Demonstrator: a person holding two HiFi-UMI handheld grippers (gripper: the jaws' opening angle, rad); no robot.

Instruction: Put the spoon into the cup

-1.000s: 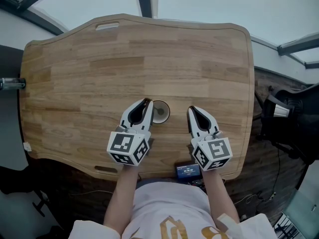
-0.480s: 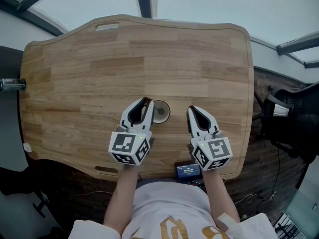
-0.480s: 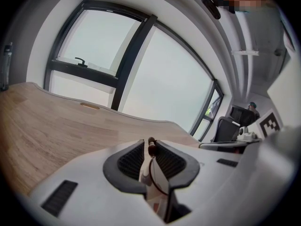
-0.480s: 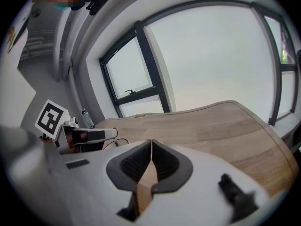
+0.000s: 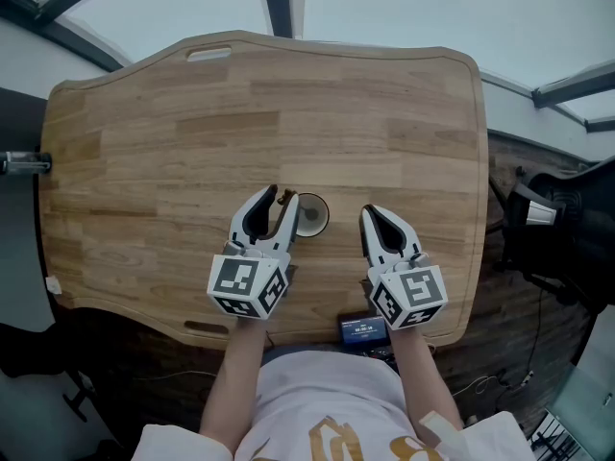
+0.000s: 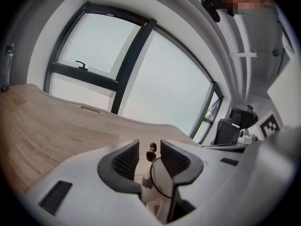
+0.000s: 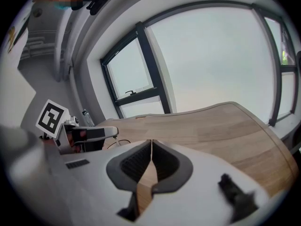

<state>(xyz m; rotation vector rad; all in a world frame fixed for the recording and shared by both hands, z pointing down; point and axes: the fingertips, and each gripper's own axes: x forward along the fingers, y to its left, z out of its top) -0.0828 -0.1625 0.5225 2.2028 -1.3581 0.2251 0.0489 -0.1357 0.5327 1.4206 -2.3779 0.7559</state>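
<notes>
A small white cup [image 5: 310,215] with a dark rim stands on the wooden table [image 5: 192,152], near its front edge. My left gripper [image 5: 277,198] reaches the cup's left side, and its jaws are opening. In the left gripper view the spoon's dark beaded handle end [image 6: 151,150] stands up between the two pads of my left gripper [image 6: 149,145]. Neither pad presses on it. The spoon's lower part goes down into the cup [image 6: 161,188]. In the head view the handle tip [image 5: 286,198] shows just left of the cup. My right gripper [image 5: 370,211] rests to the cup's right, shut and empty [image 7: 151,142].
A small dark device with a blue screen [image 5: 363,330] sits at the table's front edge between my arms. A slot handle [image 5: 207,52] is cut near the far edge. Black equipment [image 5: 553,224] stands off the table's right side.
The left gripper's jaws have spread apart and let go of the spoon handle, which now stands free between them. Neither hand has moved.
</notes>
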